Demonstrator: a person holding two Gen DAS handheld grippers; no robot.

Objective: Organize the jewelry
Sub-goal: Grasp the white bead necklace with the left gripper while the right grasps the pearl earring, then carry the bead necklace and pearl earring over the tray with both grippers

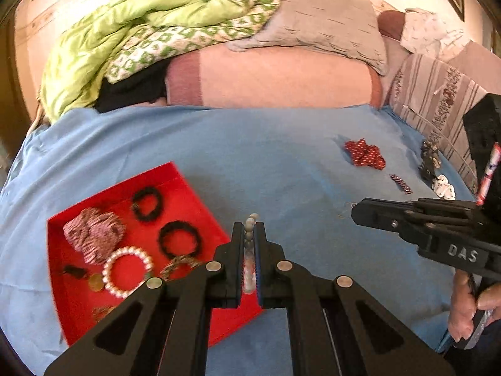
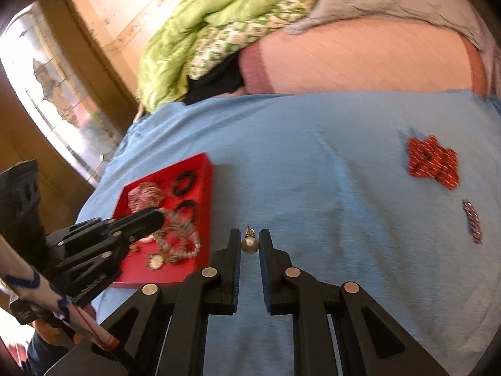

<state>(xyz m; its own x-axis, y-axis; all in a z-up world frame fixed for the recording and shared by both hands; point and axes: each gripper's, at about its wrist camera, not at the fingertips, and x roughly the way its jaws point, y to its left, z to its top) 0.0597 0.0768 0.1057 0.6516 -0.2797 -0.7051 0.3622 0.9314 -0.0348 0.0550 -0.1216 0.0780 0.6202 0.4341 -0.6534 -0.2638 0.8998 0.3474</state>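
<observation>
A: What does the left gripper (image 1: 249,235) hold?

B: Its ribbed black jaws stand almost closed on a strand of round, pale beads (image 1: 249,244), which runs up the narrow slot and pokes out past the tips, at lower centre of the left view.

A: And the right gripper (image 2: 249,244)?

B: Its jaws are nearly closed, with a small metallic ball earring (image 2: 249,243), topped by a hook, pinched between the tips at lower centre of the right view.

A: What surrounds them?

B: A smooth blue sheet (image 1: 266,156). At lower left lies a square red tray (image 1: 184,169) holding a pearl bracelet (image 1: 126,271), two fuzzy black hair ties (image 1: 179,239) and a crinkled patterned scrunchie (image 1: 94,235). At right on the sheet lie a red dotted fabric piece (image 1: 364,154), a slim braided chain (image 1: 400,183) and a white flower-shaped item (image 1: 443,186).
</observation>
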